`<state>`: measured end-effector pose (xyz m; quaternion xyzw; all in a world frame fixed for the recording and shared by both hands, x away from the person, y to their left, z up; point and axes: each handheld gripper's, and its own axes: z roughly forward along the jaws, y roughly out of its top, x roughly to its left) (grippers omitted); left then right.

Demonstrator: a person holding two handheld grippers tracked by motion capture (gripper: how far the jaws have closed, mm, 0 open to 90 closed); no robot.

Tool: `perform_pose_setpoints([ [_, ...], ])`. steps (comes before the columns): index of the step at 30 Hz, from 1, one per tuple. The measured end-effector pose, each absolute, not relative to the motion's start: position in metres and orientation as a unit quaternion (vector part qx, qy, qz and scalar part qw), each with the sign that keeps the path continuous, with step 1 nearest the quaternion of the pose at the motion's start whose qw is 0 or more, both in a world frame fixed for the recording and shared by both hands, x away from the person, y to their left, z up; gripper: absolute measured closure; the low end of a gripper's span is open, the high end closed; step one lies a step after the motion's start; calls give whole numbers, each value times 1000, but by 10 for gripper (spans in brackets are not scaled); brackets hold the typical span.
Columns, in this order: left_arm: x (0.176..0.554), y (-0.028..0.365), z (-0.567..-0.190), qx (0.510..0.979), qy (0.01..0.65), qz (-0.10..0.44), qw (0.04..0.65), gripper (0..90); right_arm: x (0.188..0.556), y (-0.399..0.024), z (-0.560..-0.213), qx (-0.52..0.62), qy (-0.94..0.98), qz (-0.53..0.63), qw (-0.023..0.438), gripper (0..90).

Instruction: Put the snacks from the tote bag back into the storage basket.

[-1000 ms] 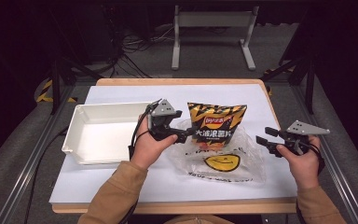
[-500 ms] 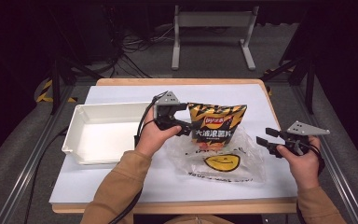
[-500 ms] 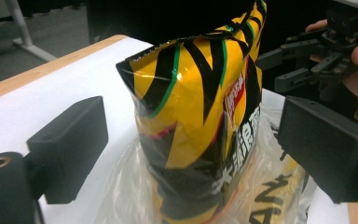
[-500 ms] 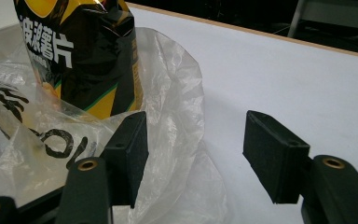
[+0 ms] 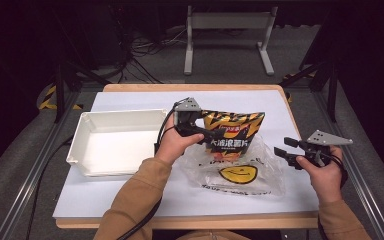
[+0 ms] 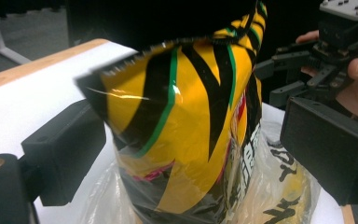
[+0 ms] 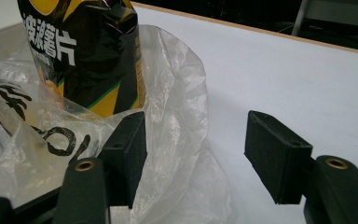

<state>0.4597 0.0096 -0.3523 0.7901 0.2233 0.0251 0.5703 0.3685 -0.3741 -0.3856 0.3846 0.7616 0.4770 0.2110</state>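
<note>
A: When closing on the chip bag [image 5: 232, 131], aim where?

B: High, on the crimped top edge. Standing upright in the mouth of the clear plastic bag [image 5: 240, 175], near the middle of the counter [image 5: 130, 200], just right of the white tray [image 5: 80, 150]. Better to pinch the flat seal than the puffed belly.

A: State of the left tool [image 5: 206, 132]?

B: Released, jaws just now opening wider, with the upper corner of the chip bag between them and no squeeze from the pads. Slide in deeper before clamping, to catch the seal squarely and not merely the corner.

A: And the right tool [image 5: 281, 146]?

B: Released too, hovering at the plastic bag's right edge, thin film beside one pad, nothing pinched. Probably best to clamp that film and pin it down first; otherwise likely to ride up with the chip bag.

A: Lift how?

B: Straight up, slowly, no twisting
</note>
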Motion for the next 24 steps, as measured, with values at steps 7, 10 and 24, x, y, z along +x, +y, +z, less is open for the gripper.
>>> perform_pose_setpoints([
  [7,462,5,-355,796,216,21,564,163,369,-373,-387,385,763,476,207,392],
  [10,464,7,-358,795,230,20,561,253,369,-373,-387,384,763,477,207,392],
  [24,456,7,-357,803,232,28,548,602,370,-374,-389,384,764,476,204,392],
])
